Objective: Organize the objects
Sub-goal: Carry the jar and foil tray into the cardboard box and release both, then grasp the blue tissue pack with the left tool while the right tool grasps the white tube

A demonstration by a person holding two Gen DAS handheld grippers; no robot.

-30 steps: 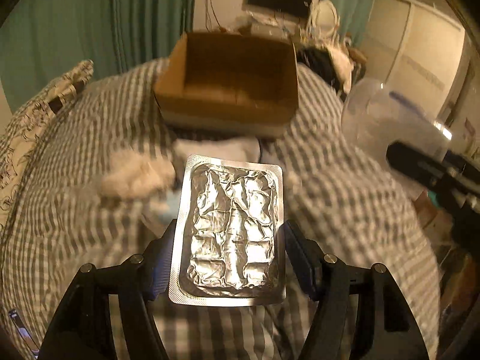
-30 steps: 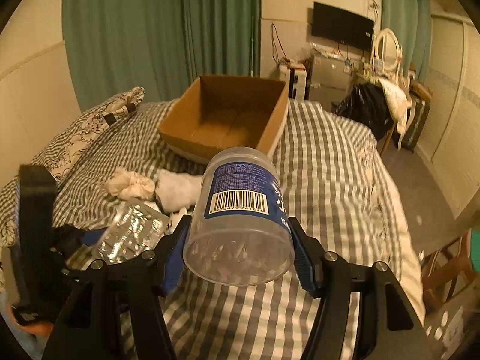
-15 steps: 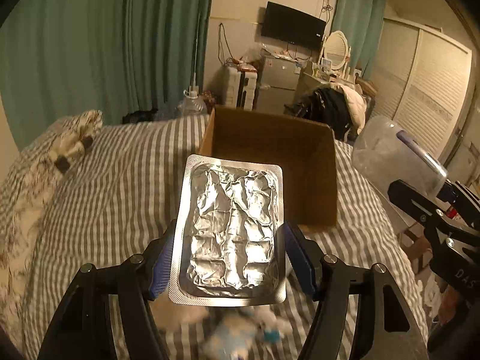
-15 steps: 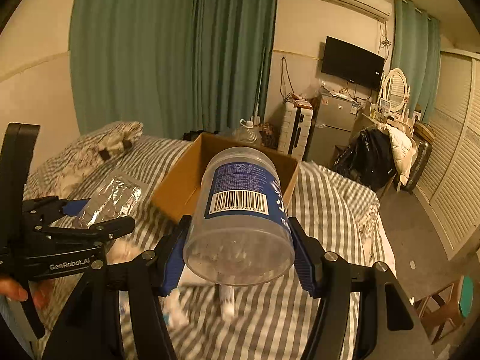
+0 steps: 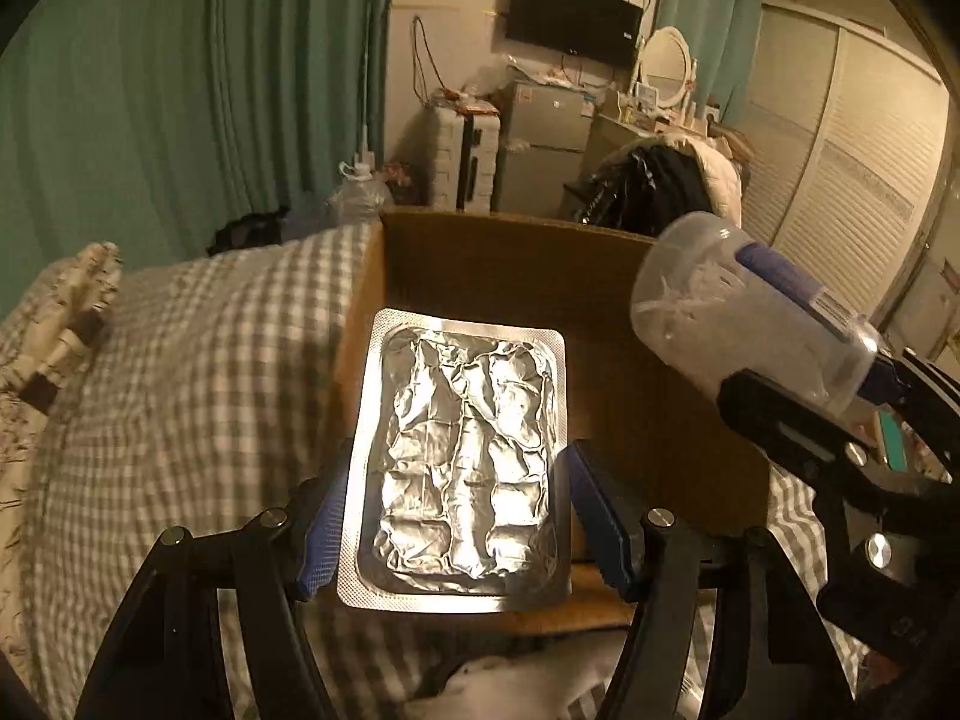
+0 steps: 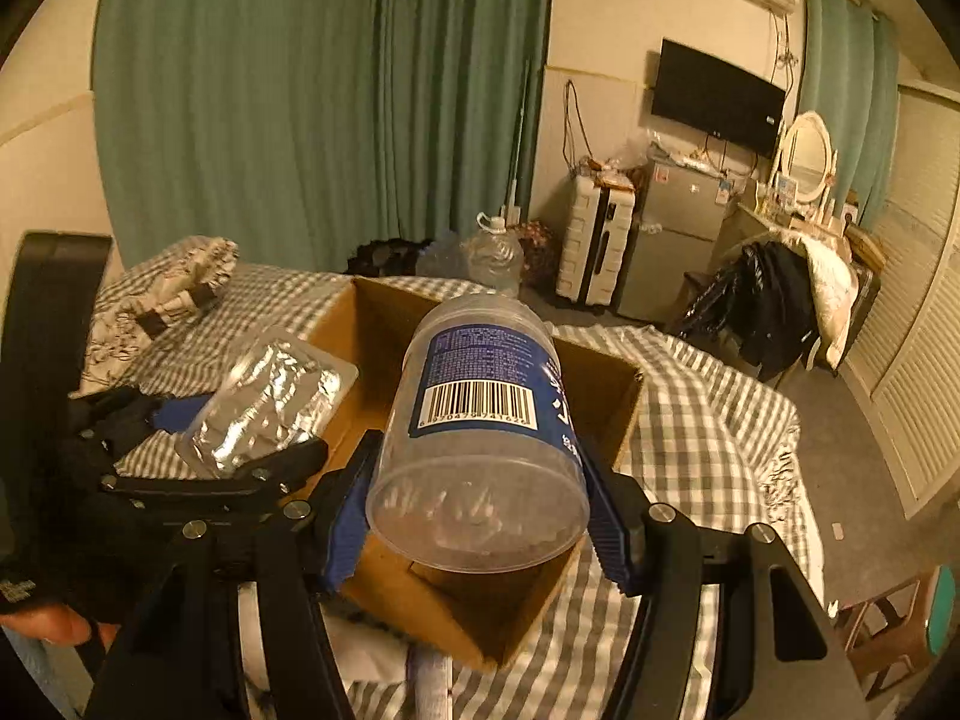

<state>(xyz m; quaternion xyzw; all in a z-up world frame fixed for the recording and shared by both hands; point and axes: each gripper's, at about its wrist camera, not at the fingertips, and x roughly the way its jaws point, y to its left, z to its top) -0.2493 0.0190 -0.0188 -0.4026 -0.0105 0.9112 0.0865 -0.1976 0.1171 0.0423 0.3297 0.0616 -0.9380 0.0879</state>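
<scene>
My left gripper [image 5: 459,510] is shut on a silver foil blister pack [image 5: 462,462] and holds it above the near left part of an open cardboard box [image 5: 600,276] on the checked bed. My right gripper [image 6: 480,516] is shut on a clear plastic jar with a blue label [image 6: 480,420], tilted over the same box [image 6: 606,396]. The jar [image 5: 738,312] also shows at the right in the left wrist view. The blister pack [image 6: 270,402] shows at the left in the right wrist view, next to the jar.
The bed has a grey checked cover [image 5: 180,390] and a patterned pillow [image 6: 162,300] at the far left. White cloth [image 5: 522,684] lies on the bed just in front of the box. Beyond the bed stand a suitcase [image 6: 594,240], a small fridge [image 6: 672,240] and green curtains [image 6: 300,90].
Both grippers have lifted off the bed and moved forward with their loads. They now hang over the cardboard box. The cloths on the bed have dropped to the bottom of view.
</scene>
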